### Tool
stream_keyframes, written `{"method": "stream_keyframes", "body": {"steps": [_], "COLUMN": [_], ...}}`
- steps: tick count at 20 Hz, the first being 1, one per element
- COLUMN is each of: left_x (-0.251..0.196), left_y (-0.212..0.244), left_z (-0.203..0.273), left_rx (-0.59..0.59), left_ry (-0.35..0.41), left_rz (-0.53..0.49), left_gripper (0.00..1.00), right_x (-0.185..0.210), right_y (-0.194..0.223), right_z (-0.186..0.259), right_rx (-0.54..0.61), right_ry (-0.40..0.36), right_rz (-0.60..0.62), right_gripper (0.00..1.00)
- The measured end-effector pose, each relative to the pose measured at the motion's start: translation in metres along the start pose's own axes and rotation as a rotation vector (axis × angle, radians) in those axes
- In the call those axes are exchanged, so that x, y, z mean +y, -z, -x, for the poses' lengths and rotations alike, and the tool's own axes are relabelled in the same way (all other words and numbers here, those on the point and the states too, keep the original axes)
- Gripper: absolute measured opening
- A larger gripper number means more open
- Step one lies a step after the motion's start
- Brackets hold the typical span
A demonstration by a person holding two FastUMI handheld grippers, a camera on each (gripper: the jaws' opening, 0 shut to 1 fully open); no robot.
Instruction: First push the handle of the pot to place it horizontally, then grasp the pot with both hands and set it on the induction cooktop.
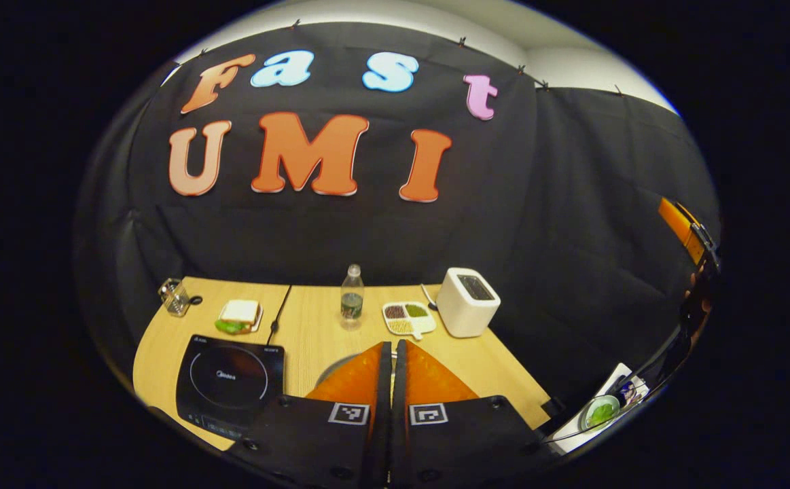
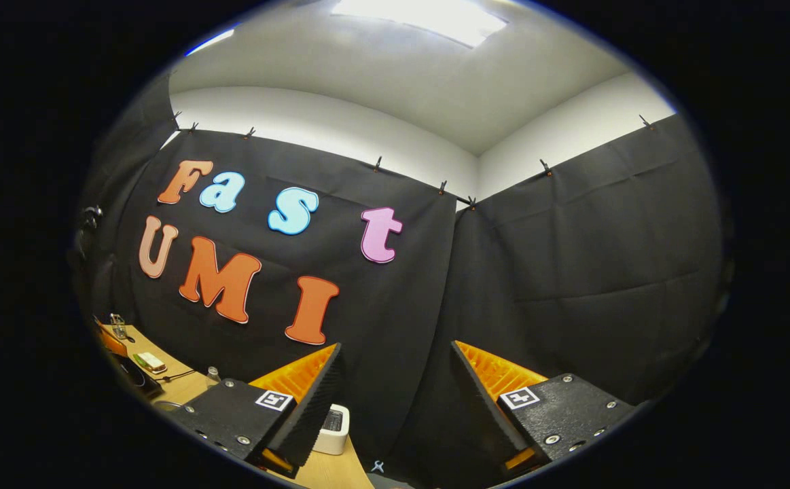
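Two hand-held grippers, catalogued against the induction cooktop (image 1: 230, 380) as landmark.

Left hand-held gripper (image 1: 392, 356): fingers drawn together to a thin slit, nothing between them. It hangs above the near part of the counter (image 1: 320, 322), just right of the cooktop. A narrow set probably suits the opening push on the handle, where a blunt closed tip serves better than a spread one.

Right hand-held gripper (image 2: 395, 367): fingers spread wide, empty, tilted up toward the booth wall, well right of the cooktop. It is likely held clear and ready for the later two-handed lift.

Pot (image 1: 340, 367): a grey curved rim shows just right of the cooktop, mostly hidden behind the left fingers. Its handle cannot be made out, so its heading cannot be told. Judged as not yet on the cooktop, whose glass top is bare.

Other items, beyond the cooktop toward the wall:
- sandwich (image 1: 238, 316) on a small plate, directly behind it
- wire holder (image 1: 174, 297), behind and to the left
- water bottle (image 1: 351, 297), behind and to the right
- divided tray (image 1: 408, 318) of grains, farther right
- white toaster (image 1: 468, 302), farthest right
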State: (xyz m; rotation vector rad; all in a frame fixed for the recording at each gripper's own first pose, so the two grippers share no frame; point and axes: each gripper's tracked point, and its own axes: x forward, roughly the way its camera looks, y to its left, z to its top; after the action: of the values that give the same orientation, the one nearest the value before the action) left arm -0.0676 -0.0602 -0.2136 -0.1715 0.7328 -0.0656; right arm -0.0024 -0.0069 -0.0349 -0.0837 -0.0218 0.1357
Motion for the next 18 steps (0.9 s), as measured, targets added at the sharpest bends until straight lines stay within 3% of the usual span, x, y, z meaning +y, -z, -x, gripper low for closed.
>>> {"method": "stream_keyframes", "body": {"steps": [9, 18], "left_x": [0.0, 0.011], "left_y": [0.128, 0.219], "left_z": [-0.011, -0.021], "left_rx": [0.408, 0.69], "left_ry": [-0.095, -0.11], "left_rz": [0.153, 0.305], "left_gripper": [0.08, 0.08], "right_x": [-0.009, 0.0], "right_y": [0.04, 0.055], "right_z": [-0.005, -0.003], "right_rx": [0.053, 0.11], "right_ry": [-0.035, -0.024], "right_rz": [-0.047, -0.021], "right_gripper": [0.95, 0.95]}}
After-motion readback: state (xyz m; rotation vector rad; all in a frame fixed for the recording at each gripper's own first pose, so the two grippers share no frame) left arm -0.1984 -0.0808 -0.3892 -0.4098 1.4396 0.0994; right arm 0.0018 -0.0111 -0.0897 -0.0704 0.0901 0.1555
